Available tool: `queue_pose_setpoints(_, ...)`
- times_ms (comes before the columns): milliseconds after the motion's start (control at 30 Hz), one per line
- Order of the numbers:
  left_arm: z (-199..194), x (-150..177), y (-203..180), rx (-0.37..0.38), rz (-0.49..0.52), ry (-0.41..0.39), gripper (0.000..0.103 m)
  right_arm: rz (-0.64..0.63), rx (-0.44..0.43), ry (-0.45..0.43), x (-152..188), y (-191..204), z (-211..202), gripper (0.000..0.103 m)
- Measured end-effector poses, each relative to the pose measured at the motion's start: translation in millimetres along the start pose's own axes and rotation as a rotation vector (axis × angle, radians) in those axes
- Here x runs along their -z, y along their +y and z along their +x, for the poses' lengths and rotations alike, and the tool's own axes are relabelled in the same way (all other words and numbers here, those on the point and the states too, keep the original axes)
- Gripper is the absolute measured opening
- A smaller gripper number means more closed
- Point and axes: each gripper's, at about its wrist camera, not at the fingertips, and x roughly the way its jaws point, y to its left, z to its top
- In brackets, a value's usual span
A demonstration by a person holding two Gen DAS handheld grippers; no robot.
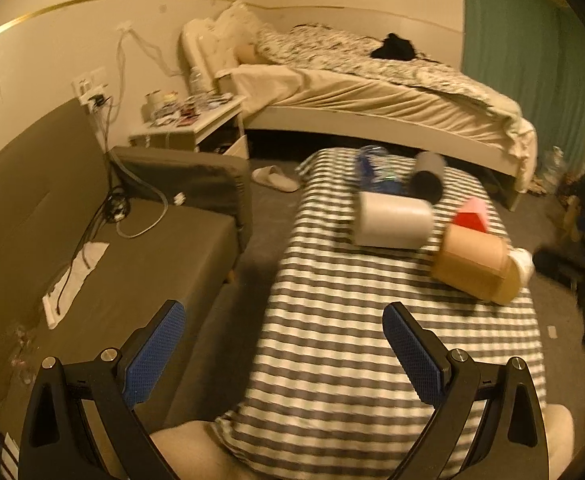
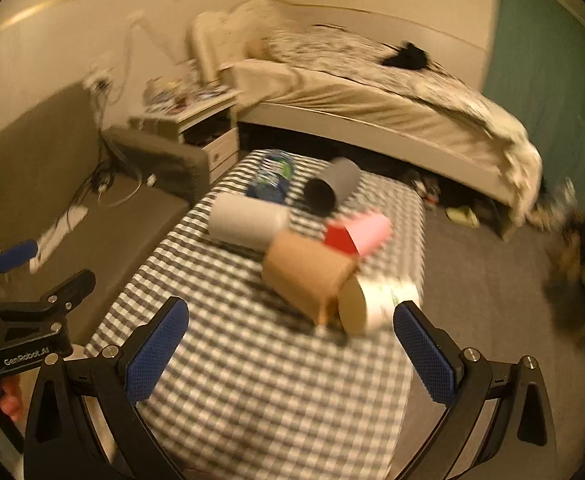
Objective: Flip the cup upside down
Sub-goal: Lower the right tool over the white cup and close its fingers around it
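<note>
Several cups lie on their sides on a table with a grey-and-white checked cloth (image 1: 332,360) (image 2: 272,380). A white cup (image 1: 394,220) (image 2: 248,222), a tan cup (image 1: 476,262) (image 2: 308,276), a pink and red cup (image 1: 472,216) (image 2: 358,232), a grey cup with a dark inside (image 1: 426,178) (image 2: 332,186) and a cream and white cup (image 2: 372,306) lie close together. My left gripper (image 1: 284,356) is open and empty, short of the cups. My right gripper (image 2: 290,354) is open and empty, just short of the tan cup. The left gripper also shows in the right wrist view (image 2: 32,292).
A blue plastic bottle (image 1: 372,168) (image 2: 272,178) lies at the table's far end. A grey sofa (image 1: 92,240) stands to the left with cables on it. A bed (image 1: 372,88), a cluttered white nightstand (image 1: 196,120) and a slipper (image 1: 274,178) lie beyond.
</note>
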Motion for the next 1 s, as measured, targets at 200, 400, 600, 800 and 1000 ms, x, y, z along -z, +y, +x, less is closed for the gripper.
queue_pose_setpoints(200, 42, -3, 32, -0.052, -0.028, 0.064, 0.102, -0.25, -0.054, 0.048, -56, 30, 76, 0.103)
queue_pose_setpoints(400, 84, -2, 58, -0.075, -0.058, 0.127, 0.102, -0.498, -0.071, 0.183, -73, 65, 172, 0.102)
queue_pose_setpoints(600, 114, 0, 72, -0.074, -0.074, 0.166, 0.102, -0.619, -0.038, 0.286, -61, 76, 231, 0.101)
queue_pose_setpoints(800, 128, 4, 75, -0.058, -0.09, 0.194, 0.102, -0.712, 0.044, 0.293, -51, 83, 249, 0.099)
queue_pose_setpoints(1000, 125, 6, 81, -0.049, -0.109, 0.197, 0.102, -0.764, 0.121, 0.281, -56, 89, 264, 0.088)
